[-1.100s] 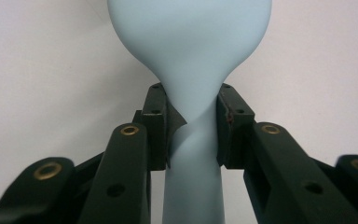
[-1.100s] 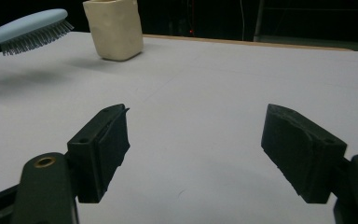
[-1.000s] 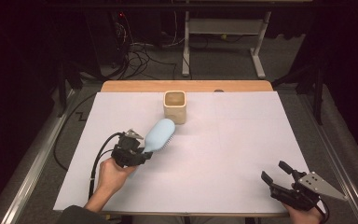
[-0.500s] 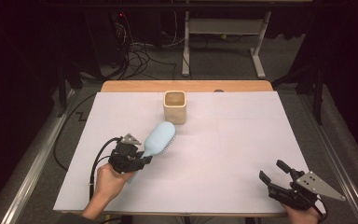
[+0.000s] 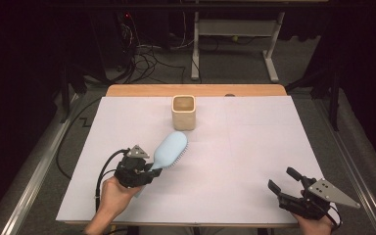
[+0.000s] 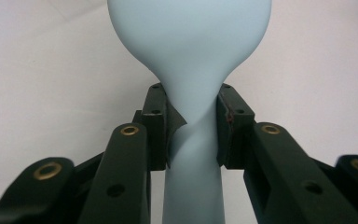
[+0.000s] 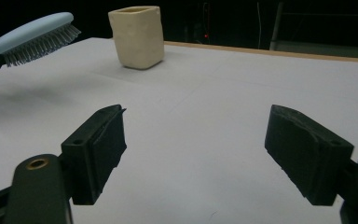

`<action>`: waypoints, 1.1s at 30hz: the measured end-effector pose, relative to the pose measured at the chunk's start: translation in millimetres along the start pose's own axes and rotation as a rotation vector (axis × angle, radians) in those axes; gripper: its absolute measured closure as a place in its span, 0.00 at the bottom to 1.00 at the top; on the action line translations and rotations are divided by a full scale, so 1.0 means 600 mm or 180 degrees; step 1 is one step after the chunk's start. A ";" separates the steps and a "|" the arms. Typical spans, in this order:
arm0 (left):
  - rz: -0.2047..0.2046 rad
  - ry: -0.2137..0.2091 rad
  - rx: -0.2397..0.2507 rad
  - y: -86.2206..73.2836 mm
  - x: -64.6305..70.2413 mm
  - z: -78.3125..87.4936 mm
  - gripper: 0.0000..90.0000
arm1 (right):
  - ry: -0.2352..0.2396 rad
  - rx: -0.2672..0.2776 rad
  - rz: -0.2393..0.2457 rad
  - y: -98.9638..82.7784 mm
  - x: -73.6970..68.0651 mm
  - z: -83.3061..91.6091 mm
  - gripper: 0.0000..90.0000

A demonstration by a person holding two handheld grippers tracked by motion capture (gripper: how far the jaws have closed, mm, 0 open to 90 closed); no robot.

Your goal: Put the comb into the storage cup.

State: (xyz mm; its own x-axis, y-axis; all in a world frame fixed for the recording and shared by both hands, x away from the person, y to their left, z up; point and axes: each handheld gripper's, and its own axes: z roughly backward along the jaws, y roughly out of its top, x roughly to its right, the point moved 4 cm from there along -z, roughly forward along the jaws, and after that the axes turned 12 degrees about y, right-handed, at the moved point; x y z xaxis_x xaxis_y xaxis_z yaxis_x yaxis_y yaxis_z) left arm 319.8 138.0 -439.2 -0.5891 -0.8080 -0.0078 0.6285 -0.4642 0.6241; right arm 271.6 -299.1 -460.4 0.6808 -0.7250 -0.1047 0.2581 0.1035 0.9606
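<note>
- From the high view, the left tool sits at the near left of the white-covered table, clamped on the handle of a pale blue hairbrush. The brush head points away and to the right, toward a cream square cup that stands upright near the far edge, apart from the brush.
- In the same view, the right tool rests at the near right corner, well apart from brush and cup, with nothing between its jaws; they have just been opening.
- Through the left gripper view, both black pads press on the narrow neck of the hairbrush, just below where it widens into the head, with the white table behind.
- Through the right gripper view, the jaws stand wide apart over bare table. Farther off, the hairbrush hangs above the surface at the left, bristles down, and the cup stands beside it.
</note>
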 end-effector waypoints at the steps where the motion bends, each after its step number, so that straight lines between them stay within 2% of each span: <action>1: -0.0009 -0.0002 0.0002 0.000 0.002 0.001 0.77 | -0.0001 -0.0010 -0.0001 0.001 -0.001 -0.001 0.23; 9: -0.0057 -0.0035 0.0041 -0.006 0.014 0.002 0.77 | 0.0144 -0.0062 -0.0017 0.008 -0.014 -0.014 0.22; 15: -0.0094 -0.0034 0.0049 -0.007 0.017 -0.002 0.77 | 0.0253 -0.0046 0.0008 0.014 -0.023 -0.023 0.18; 22: -0.0141 -0.0052 0.0063 -0.007 0.023 -0.003 0.77 | 0.0272 -0.0034 -0.0010 0.017 -0.030 -0.035 0.17; 24: -0.0155 -0.0056 0.0072 -0.007 0.025 -0.004 0.77 | 0.0256 -0.0066 -0.0006 0.017 -0.033 -0.038 0.17; 31: -0.0196 -0.0072 0.0120 -0.005 0.035 -0.007 0.77 | 0.0348 -0.0121 0.0050 0.021 -0.050 -0.051 0.17; 33: -0.0222 -0.0089 0.0110 -0.004 0.039 -0.009 0.77 | 0.0314 -0.0177 0.0058 0.022 -0.054 -0.057 0.18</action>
State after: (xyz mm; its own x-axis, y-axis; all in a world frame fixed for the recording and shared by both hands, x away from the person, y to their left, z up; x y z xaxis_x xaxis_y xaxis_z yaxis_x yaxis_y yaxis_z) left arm 307.2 118.4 -444.8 -0.6450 -0.7636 -0.0305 0.5678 -0.5057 0.6495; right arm 276.3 -251.1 -453.1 0.7491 -0.6524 -0.1149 0.2809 0.1557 0.9470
